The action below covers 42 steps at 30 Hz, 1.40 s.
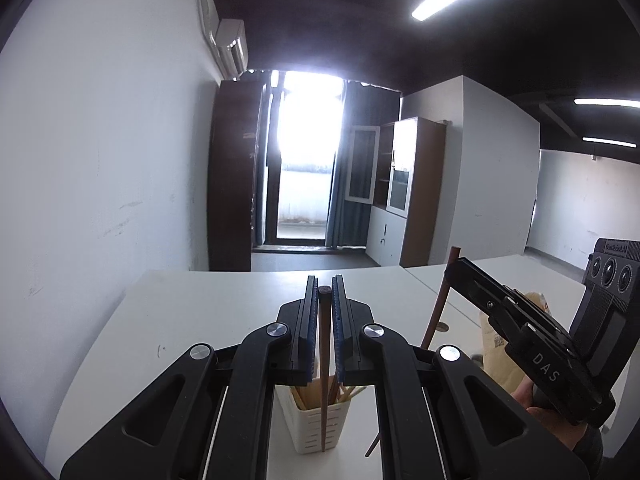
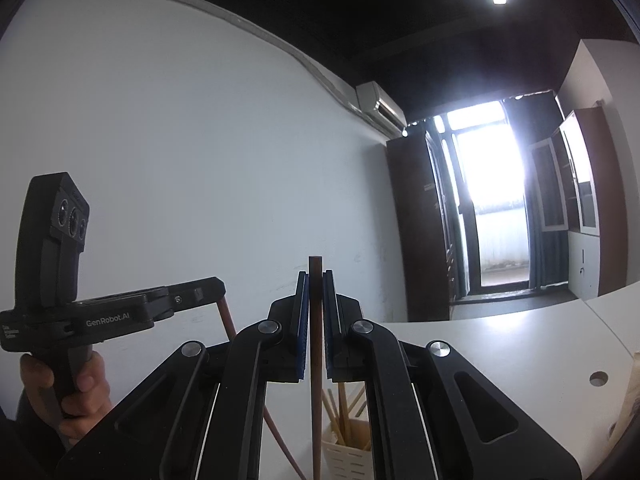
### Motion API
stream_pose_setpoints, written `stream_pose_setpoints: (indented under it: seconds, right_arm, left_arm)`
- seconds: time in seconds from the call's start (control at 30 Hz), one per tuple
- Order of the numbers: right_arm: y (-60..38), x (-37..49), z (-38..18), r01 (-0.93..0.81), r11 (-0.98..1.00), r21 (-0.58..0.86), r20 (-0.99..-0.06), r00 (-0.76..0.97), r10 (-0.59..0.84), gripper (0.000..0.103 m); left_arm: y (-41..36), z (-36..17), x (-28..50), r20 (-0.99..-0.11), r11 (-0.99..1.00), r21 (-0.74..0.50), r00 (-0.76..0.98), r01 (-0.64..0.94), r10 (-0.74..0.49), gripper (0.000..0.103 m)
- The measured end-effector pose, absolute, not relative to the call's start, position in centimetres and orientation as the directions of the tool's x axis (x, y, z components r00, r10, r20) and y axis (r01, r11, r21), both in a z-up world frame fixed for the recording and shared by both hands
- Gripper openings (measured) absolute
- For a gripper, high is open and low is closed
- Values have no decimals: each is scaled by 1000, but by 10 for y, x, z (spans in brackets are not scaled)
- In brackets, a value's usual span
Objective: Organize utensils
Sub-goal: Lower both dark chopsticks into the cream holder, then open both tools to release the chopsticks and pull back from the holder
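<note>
- My left gripper [image 1: 325,292] is clamped tight on a brown chopstick [image 1: 324,360], which stands upright between the blue pads, its top just above the fingertips.
- Its lower end hangs in front of the white slotted holder [image 1: 316,424] on the tabletop [image 1: 192,320].
- My right gripper [image 2: 315,276] is likewise closed on a darker chopstick [image 2: 316,400], upright, its tip poking above the pads.
- The holder sits below both grippers, already packed with pale wooden sticks [image 2: 340,412].
- A paper bag [image 1: 500,360] stands on the tabletop, behind the right gripper in the left view.
- Both chopsticks are slim, smooth and reddish-brown.
</note>
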State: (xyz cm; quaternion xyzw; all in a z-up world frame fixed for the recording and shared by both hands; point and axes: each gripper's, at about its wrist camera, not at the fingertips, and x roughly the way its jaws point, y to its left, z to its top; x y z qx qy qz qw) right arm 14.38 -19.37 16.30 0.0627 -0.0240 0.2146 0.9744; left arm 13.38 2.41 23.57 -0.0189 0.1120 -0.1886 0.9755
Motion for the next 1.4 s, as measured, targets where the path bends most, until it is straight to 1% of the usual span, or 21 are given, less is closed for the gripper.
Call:
stream_pose_setpoints:
  seconds: [0.17,0.33,0.5,0.6,0.8,0.87,1.0,1.27,1.4]
  right_arm:
    - [-203,149,171,-418,899,128,135,906,402,7]
    - [-204,161,176,-411,902,131,181,905,386,7]
    - [-204,179,170,-386,915,117,190,913,361,7]
    - [-205,192,163,-378,919,115,183,917,354,7]
    - [-206,222,138,-376,919,118,137,923,360,7]
    - [-206,233,130,-377,918,127,113,925,364,7]
    - [-197,244,116,-360,928,100,57,933,356,7]
    - [-183,246,103,-329,943,49,-20,944,330,7]
    - [-181,249,99,-317,947,54,-71,945,320,8]
  left_arm:
    - [20,251,138,-149,924,-68,912,376,-382,6]
    - [7,255,149,-113,929,-37,922,368,-370,6]
    - [-4,244,169,-109,922,-23,916,386,-386,6]
    - [-7,234,184,-121,921,-31,913,388,-389,6]
    - [-12,212,215,-169,921,-48,906,386,-388,6]
    - [-12,203,225,-186,920,-57,901,388,-392,6]
    - [-13,185,239,-243,921,-58,890,384,-386,7]
    - [-7,161,240,-304,923,-80,873,375,-381,7]
    - [-5,152,243,-342,925,-86,861,370,-376,7]
